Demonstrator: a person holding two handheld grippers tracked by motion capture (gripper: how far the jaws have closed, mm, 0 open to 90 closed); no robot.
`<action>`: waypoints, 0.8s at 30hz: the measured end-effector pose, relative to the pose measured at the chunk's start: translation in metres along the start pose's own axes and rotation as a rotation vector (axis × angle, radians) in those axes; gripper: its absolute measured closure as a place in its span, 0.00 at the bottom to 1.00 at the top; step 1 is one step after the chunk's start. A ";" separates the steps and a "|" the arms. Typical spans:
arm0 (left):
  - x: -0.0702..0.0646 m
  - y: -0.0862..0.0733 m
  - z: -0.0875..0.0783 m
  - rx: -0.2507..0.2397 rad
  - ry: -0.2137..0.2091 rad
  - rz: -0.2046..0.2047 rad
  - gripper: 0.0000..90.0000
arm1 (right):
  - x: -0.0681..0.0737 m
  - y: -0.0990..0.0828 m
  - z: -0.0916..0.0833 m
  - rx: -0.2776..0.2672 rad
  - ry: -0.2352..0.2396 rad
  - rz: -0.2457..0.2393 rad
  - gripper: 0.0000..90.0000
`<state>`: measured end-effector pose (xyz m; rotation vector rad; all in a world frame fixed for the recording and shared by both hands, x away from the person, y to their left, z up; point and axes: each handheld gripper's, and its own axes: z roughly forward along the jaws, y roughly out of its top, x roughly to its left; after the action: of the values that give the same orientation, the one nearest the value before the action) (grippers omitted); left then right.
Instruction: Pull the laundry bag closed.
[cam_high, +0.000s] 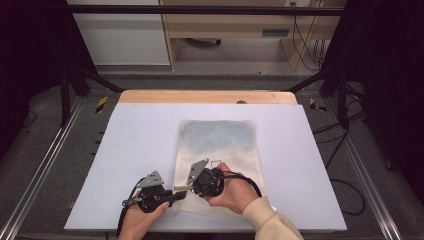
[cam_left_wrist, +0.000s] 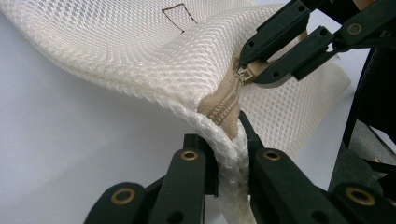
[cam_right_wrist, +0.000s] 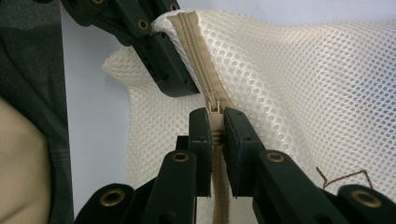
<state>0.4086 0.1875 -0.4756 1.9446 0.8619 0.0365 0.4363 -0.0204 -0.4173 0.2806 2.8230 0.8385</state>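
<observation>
Black left gripper (cam_left_wrist: 229, 163) clamps the mesh bag's (cam_high: 220, 140) near-left corner; right gripper (cam_right_wrist: 215, 135), just right of it, pinches the zipper pull (cam_right_wrist: 214, 103). Beige zipper (cam_left_wrist: 223, 109) runs rightward along the near edge.

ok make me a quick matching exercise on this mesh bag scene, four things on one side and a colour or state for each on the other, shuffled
Things:
1. mesh bag
2. zipper tape
3. left gripper
4. right gripper

Descriptions:
A. clamped on the zipper pull
B. beige
C. white, lying on the table
D. clamped on the bag's edge by the zipper end

Pairs: 1-C, 2-B, 3-D, 4-A
</observation>
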 end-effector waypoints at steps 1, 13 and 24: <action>0.000 0.000 0.000 0.000 0.000 0.000 0.94 | 0.000 0.000 0.000 0.000 0.000 0.000 0.91; 0.000 0.000 0.000 -0.002 -0.001 -0.005 0.94 | -0.004 -0.008 -0.004 0.008 -0.011 0.015 0.91; 0.000 0.000 0.000 -0.005 -0.001 -0.009 0.94 | -0.009 -0.021 -0.010 0.013 -0.020 0.038 0.91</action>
<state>0.4087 0.1880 -0.4756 1.9362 0.8696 0.0325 0.4398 -0.0451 -0.4194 0.3441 2.8141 0.8210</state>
